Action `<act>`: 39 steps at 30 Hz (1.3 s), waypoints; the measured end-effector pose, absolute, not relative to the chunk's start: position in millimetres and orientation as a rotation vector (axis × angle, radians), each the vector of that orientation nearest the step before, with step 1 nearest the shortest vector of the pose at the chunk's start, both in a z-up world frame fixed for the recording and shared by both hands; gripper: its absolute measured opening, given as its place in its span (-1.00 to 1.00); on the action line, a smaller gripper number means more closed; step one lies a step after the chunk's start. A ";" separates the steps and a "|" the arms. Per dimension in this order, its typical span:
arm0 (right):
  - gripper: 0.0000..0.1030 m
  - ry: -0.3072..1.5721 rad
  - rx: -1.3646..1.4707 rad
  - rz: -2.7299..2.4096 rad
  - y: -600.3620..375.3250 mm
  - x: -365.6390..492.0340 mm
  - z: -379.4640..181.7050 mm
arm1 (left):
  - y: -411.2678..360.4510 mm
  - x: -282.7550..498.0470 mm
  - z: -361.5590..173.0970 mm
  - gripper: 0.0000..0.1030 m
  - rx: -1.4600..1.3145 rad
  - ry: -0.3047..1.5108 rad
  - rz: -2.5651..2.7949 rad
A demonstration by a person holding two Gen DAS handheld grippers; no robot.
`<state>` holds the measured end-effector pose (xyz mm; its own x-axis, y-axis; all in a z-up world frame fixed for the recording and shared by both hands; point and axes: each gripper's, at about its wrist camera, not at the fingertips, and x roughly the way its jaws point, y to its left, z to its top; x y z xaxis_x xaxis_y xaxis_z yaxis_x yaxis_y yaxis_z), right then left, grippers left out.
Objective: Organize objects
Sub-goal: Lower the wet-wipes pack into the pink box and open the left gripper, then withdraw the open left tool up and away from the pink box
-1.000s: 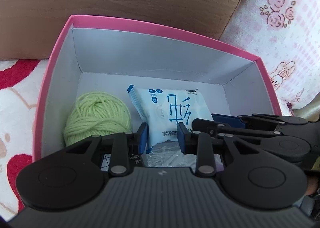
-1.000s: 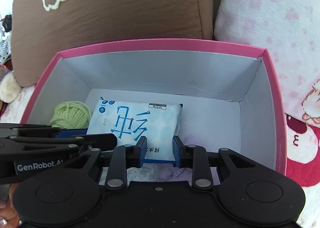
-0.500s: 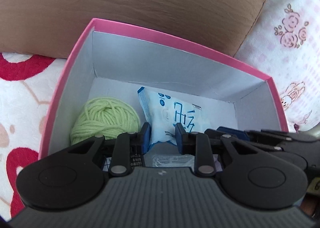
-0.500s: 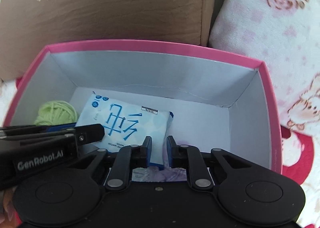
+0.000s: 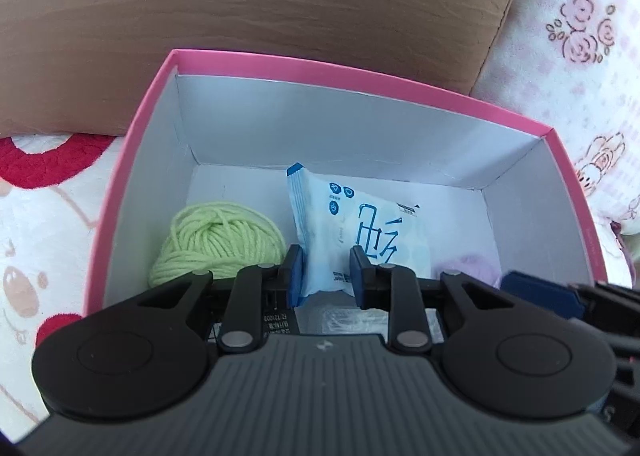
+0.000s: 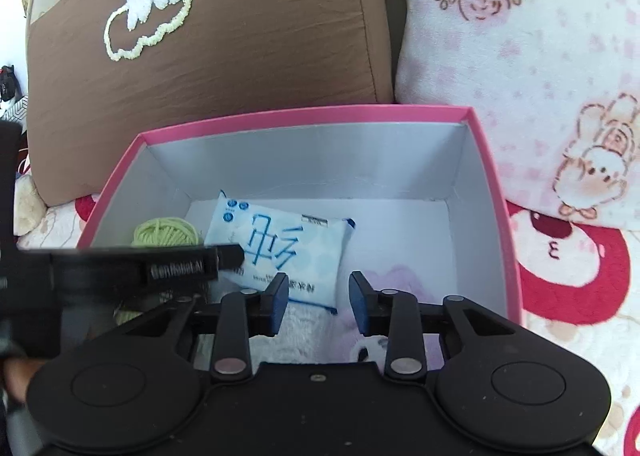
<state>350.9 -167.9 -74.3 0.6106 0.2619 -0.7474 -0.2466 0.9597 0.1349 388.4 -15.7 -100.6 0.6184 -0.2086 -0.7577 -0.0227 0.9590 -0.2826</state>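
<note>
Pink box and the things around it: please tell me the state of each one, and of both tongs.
Pink box: open, no lid on it.
Green yarn ball: wound up, lying in the box.
Wipes pack: sealed, lying flat in the box.
Purple soft thing: in the box, partly hidden.
Left tongs: shut, holding nothing I can see.
Right tongs: jaws have just been opening, nothing between them.

We are in a home, on a sofa or bed. A brown cushion (image 6: pixel 248 47) with a stitched cloud leans beside a pink rose-print pillow (image 6: pixel 520 67), and a plush cartoon blanket (image 6: pixel 568 272) in red and white lies under the pink box (image 6: pixel 496 223).
</note>
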 end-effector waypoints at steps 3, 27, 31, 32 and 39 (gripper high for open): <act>-0.18 0.863 0.009 0.300 -173.3 337.9 -69.0 | -10.8 383.1 -92.9 -0.51 -0.290 0.908 -0.117; -0.09 0.826 0.009 0.402 -170.5 254.6 17.0 | 4.3 293.3 29.0 -0.12 -0.250 0.934 -0.237; -0.06 0.812 -0.004 0.412 -168.1 238.4 26.4 | 5.5 276.9 41.6 0.00 -0.210 0.937 -0.234; -0.05 0.811 -0.011 0.409 -167.7 234.9 28.5 | 6.3 273.2 43.9 0.01 -0.200 0.938 -0.233; 0.10 0.787 -0.005 0.409 -172.2 209.6 40.7 | 7.5 243.8 51.7 0.30 -0.127 0.950 -0.259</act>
